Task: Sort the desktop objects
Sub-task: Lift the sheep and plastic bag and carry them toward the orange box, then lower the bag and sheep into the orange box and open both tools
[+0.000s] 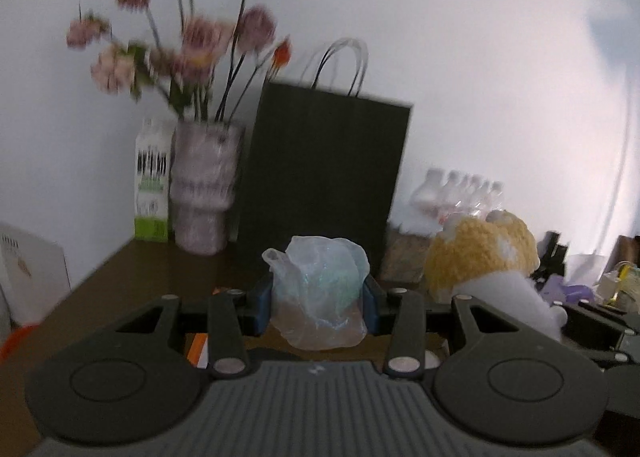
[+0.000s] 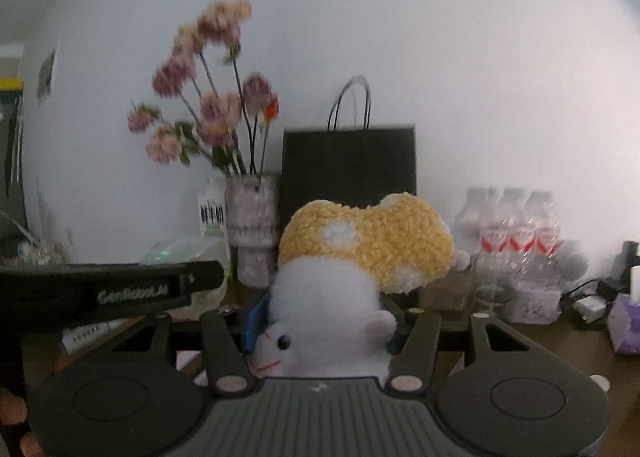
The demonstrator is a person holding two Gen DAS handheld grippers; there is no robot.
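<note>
Left wrist view: a crumpled plastic bag (image 1: 320, 293) is held between the blue-padded fingers (image 1: 262, 307) of the left gripper (image 1: 318, 307), pinched at narrow spacing from both sides and carried above the table (image 1: 132, 277). The bag is thin, translucent, bluish-white film, bunched upright with a knotted ear at upper left; it sits dead centre, straight ahead of the fingers. Just to the right and slightly further, the plush toy (image 1: 484, 261) is seen, held by the other gripper. Behind stand a dark paper bag (image 1: 324, 177) with thin loop handles, upright near the wall, a ribbed pinkish vase (image 1: 204, 189) with blurred pink flowers, and a white-and-green carton (image 1: 151, 185) touching the vase's left side. A row of clear bottles (image 1: 460, 195) is seen at the back right.

Right wrist view: the plush toy (image 2: 332, 297) is clamped by the right gripper (image 2: 320, 325), fingers closed on its soft white body; the head points left and down, the woolly yellow cap-like part (image 2: 372, 241) bulges up and right, so the long axis is tilted across the fingers. The left gripper's body (image 2: 100, 289) is seen close on the left. The paper bag (image 2: 348, 169) stands directly beyond, open top upward, probably the nearest receptacle; both loads are about equally near it. The film will likely deform freely; the plush compresses. Shrink-wrapped bottles (image 2: 516, 233) and a lilac tissue box (image 2: 624, 325) lie right.
</note>
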